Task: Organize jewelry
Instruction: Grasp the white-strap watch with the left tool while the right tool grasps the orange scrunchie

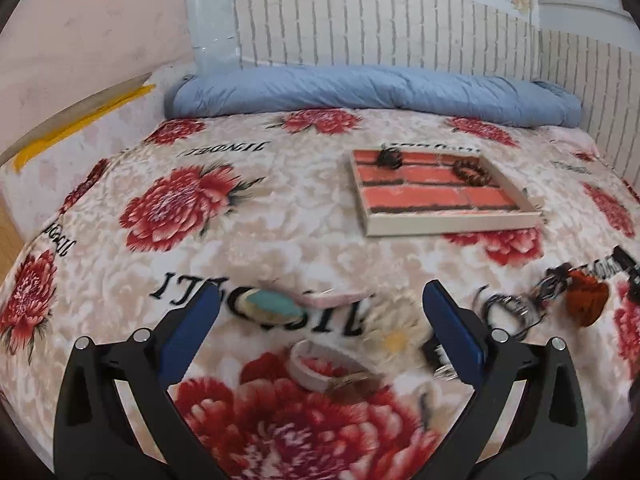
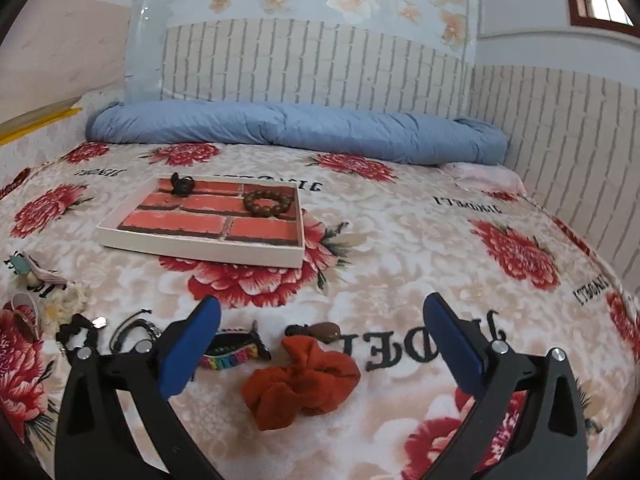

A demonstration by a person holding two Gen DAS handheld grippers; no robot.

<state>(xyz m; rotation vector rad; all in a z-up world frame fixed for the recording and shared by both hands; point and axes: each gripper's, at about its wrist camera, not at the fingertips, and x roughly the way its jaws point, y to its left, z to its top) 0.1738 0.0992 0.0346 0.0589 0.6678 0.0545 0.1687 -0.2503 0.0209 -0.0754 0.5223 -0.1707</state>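
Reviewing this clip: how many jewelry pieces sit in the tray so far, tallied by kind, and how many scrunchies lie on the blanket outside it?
In the tray:
Brown bead bracelet: 1
Small dark piece, kind unclear: 1
On the blanket:
Orange scrunchie: 1
Black scrunchie: 1
Total: 4
Both grippers, left and right, are open and empty.

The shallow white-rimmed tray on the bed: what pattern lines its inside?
The shallow white-rimmed tray has a red-brick print with dark mortar lines inside, clearest in the right wrist view.
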